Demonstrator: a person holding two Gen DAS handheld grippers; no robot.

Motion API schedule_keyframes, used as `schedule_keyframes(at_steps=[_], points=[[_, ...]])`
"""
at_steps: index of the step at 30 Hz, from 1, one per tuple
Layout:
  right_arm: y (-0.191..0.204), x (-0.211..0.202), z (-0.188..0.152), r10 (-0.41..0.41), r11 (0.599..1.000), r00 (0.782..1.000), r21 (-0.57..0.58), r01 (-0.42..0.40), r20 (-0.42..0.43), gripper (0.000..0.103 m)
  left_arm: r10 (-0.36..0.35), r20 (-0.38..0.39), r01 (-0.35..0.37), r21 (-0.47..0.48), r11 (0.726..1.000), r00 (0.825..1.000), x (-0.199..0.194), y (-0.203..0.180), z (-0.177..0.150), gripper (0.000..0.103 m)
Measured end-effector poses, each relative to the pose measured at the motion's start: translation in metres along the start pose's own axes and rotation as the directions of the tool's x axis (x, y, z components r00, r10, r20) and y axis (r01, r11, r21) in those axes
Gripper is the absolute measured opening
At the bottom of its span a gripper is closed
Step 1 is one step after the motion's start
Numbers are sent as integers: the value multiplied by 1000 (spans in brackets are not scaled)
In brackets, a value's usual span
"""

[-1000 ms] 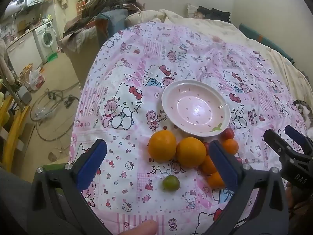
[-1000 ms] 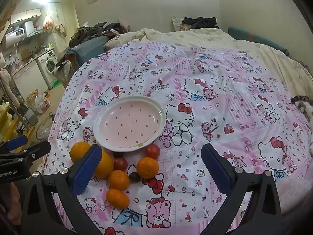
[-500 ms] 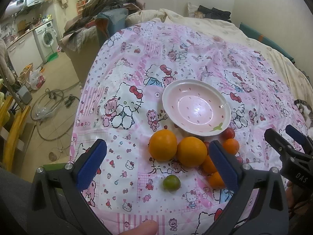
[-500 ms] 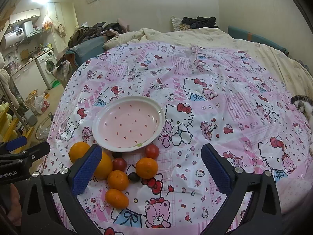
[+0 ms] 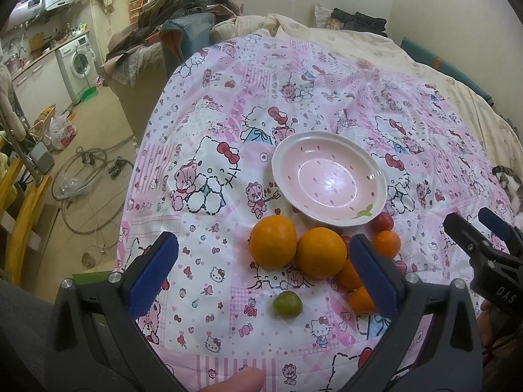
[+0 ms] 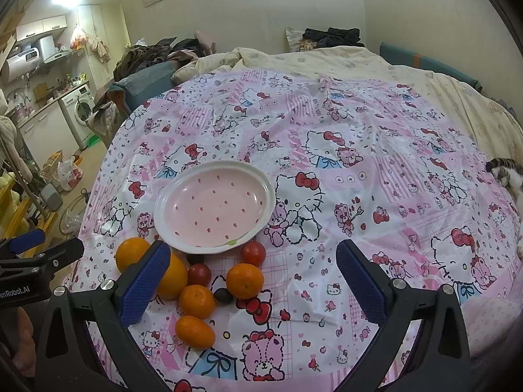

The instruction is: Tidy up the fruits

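An empty pink plate (image 5: 328,184) (image 6: 214,205) with a white rim lies on the patterned cloth. Just in front of it sit two large oranges (image 5: 273,241) (image 5: 321,253), several small mandarins (image 6: 245,280) (image 6: 197,301), red tomatoes (image 6: 253,253), a dark plum (image 6: 223,295) and a small green fruit (image 5: 287,304). My left gripper (image 5: 266,276) hovers open over the oranges, holding nothing. My right gripper (image 6: 256,281) is open above the small fruits, also holding nothing. Each gripper shows at the edge of the other's view.
The pink cartoon-print cloth (image 6: 376,176) covers a bed whose left edge drops to a floor with cables (image 5: 85,170). A cat (image 6: 505,176) lies at the right edge. Piled clothes (image 5: 170,19) and a washing machine (image 5: 78,65) stand beyond.
Both grippers drifted very slightly; the plate and fruits sit marginally higher in the right wrist view. Nothing was grasped or moved.
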State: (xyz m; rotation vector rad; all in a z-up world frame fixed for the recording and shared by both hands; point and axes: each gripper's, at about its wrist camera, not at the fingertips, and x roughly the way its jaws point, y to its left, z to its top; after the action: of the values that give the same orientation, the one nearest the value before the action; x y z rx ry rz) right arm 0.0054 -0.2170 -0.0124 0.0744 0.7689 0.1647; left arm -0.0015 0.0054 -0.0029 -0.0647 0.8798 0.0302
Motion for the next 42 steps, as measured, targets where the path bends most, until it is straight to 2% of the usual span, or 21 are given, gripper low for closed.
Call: schedule_keyframes(at_steps=[42], points=[[-1, 0, 0, 2, 1000, 1000, 2, -2, -1, 103, 3, -4, -3, -2, 1000, 1000, 3, 2, -1, 103]])
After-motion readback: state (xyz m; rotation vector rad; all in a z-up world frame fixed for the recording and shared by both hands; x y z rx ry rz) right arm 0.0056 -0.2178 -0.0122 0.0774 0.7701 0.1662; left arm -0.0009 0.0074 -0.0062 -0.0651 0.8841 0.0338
